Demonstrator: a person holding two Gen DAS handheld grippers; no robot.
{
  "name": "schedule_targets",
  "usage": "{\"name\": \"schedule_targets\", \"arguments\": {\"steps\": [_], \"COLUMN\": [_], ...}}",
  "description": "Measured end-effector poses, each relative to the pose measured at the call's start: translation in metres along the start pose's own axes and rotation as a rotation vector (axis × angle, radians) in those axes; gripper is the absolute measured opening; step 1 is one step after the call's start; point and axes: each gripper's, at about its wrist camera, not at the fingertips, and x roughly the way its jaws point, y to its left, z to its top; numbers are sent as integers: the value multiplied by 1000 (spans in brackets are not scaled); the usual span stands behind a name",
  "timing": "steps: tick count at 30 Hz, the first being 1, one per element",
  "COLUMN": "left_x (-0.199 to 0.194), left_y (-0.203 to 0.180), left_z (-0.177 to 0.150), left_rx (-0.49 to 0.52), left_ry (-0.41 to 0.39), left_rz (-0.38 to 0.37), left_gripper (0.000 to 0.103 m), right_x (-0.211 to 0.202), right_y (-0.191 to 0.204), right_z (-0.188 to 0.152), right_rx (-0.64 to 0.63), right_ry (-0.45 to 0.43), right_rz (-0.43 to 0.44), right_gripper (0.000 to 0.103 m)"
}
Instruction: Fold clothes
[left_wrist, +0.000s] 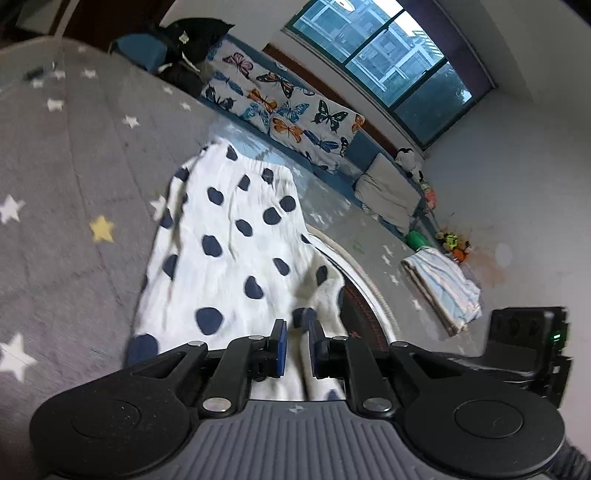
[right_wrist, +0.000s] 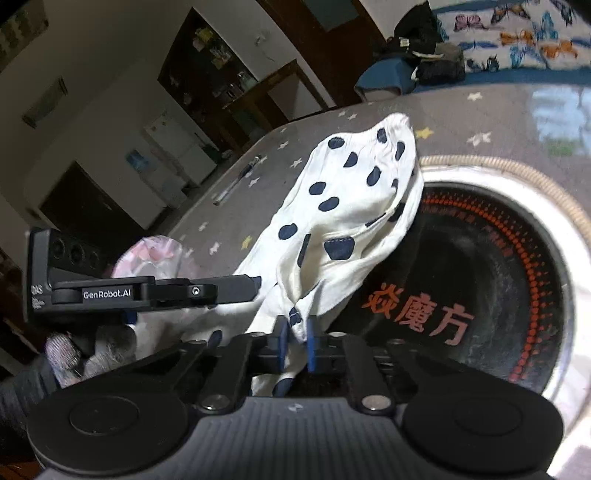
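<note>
The spotted garment (left_wrist: 229, 236) looks light, soft and floppy; it would sag wherever unsupported, so its hem corners seem the sensible places to pinch. It trails from both tools onto the grey star-patterned surface (left_wrist: 74, 155). The left hand-held gripper (left_wrist: 297, 345) is clamped narrow on one edge, the right hand-held gripper (right_wrist: 295, 339) likewise, both held low and angled forward, close together.
</note>
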Motion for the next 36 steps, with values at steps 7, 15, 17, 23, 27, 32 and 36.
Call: {"name": "schedule_targets", "arguments": {"steps": [7, 15, 17, 23, 27, 32, 36], "left_x": [8, 5, 1, 2, 23, 41, 34], "left_y": [-3, -12, -14, -35, -47, -35, -22], "left_z": [-12, -17, -16, -11, -8, -1, 7], "left_rx": [150, 265, 277, 323, 357, 344, 325], "left_ry": [37, 19, 17, 26, 67, 89, 60], "left_rz": [135, 210, 207, 147, 142, 199, 232], "left_gripper": [14, 18, 20, 21, 21, 20, 20], "right_x": [-29, -35, -40, -34, -12, 10, 9], "right_y": [10, 9, 16, 33, 39, 35, 27], "right_z": [-12, -23, -20, -1, 7, 5, 1], "right_rx": [-22, -17, -65, -138, -190, -230, -218], "right_ry": [18, 69, 43, -44, -45, 24, 34], "right_rz": [-220, -336, -382, -320, -299, -321, -356], "right_gripper": [5, 10, 10, 10, 10, 10, 7]}}
